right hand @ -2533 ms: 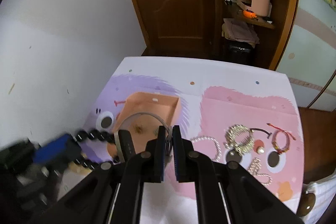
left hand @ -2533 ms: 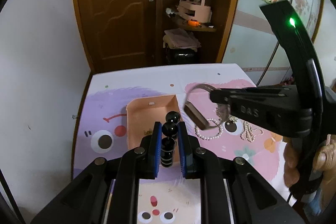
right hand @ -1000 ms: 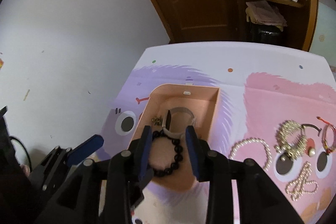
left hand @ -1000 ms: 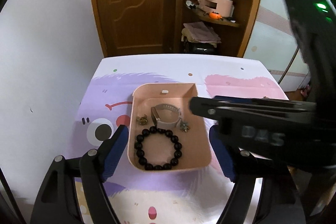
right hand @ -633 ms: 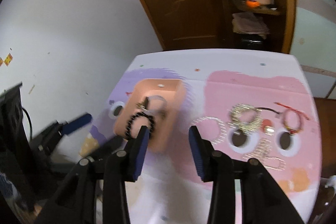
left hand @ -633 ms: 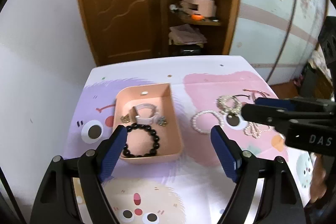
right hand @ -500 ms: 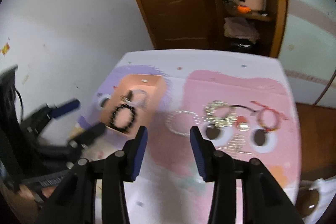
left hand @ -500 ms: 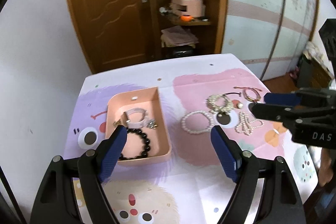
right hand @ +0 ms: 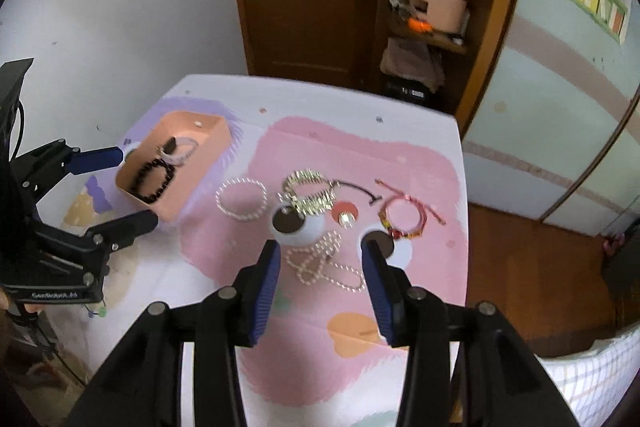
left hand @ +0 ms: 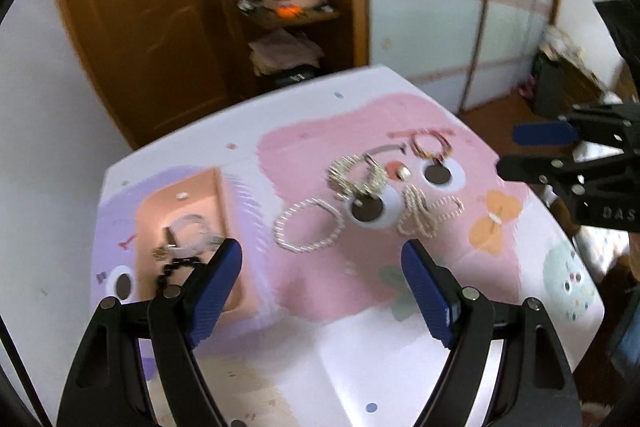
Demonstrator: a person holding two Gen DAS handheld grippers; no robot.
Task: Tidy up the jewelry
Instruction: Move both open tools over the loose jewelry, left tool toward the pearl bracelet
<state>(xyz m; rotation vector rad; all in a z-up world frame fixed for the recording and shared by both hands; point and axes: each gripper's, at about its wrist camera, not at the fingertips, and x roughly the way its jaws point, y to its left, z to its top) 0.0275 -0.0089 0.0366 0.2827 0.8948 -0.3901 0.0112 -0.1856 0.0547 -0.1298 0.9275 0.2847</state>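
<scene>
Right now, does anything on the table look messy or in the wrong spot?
Yes. Several pieces lie loose on the mat outside the peach tray: a pearl bracelet, a tangled pearl strand, a gold chain and a red cord bracelet. Nothing looks broken.

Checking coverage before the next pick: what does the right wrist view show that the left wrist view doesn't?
Right wrist only: the whole black bead bracelet in the tray, unobstructed. Left wrist only: the mint cartoon patch at the mat's edge. Both: the pink tray, round pearl bracelet, gold chain, red cord bracelet, and each open hand-held gripper, empty.
</scene>
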